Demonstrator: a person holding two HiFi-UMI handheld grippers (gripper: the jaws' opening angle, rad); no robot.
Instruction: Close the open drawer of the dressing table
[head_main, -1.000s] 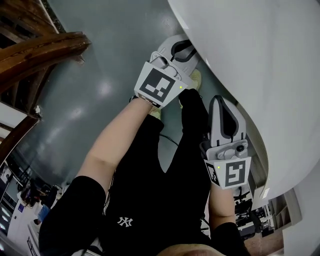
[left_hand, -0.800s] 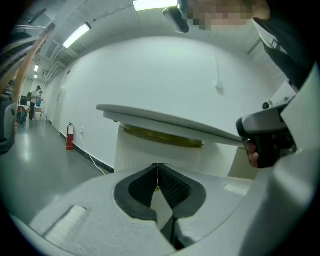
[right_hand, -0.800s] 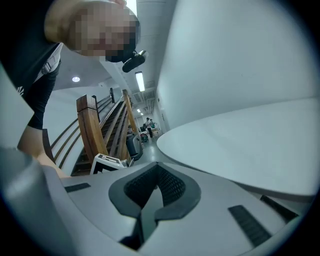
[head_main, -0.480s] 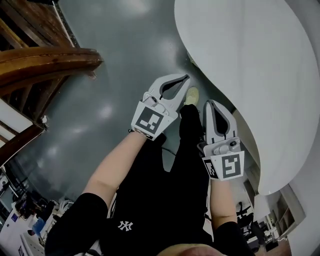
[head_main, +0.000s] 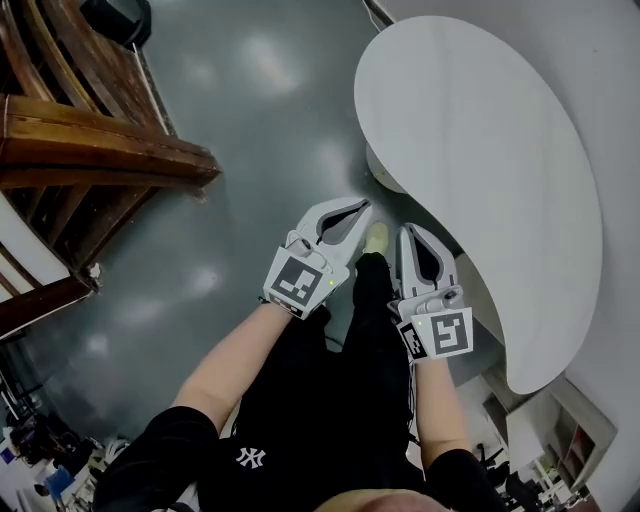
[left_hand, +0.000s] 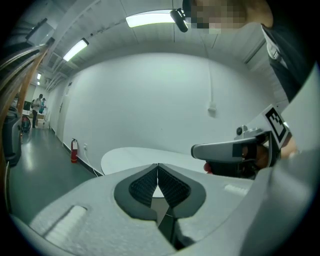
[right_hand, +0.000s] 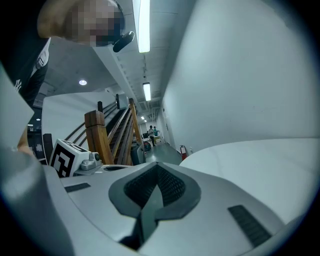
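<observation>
The white dressing table (head_main: 480, 140) has a curved, kidney-shaped top that fills the upper right of the head view. No drawer can be made out under it from here. My left gripper (head_main: 367, 206) and right gripper (head_main: 408, 229) hang side by side over the person's legs, just short of the table's near edge. Both are shut with nothing between the jaws. In the left gripper view the shut jaws (left_hand: 158, 165) point at the table top (left_hand: 127, 155), with the right gripper (left_hand: 232, 150) at the side. The right gripper view shows its shut jaws (right_hand: 156, 165) beside the table top (right_hand: 250, 160).
A dark wooden stair railing (head_main: 100, 160) stands at the left over a glossy grey floor (head_main: 250, 90). It also shows as a railing (right_hand: 100, 132) in the right gripper view. A red fire extinguisher (left_hand: 74, 150) stands by the far white wall. White shelving (head_main: 545, 440) sits at lower right.
Both grippers have drawn back from under the table's edge and come closer together. The view has pulled away, so much more of the table top shows.
</observation>
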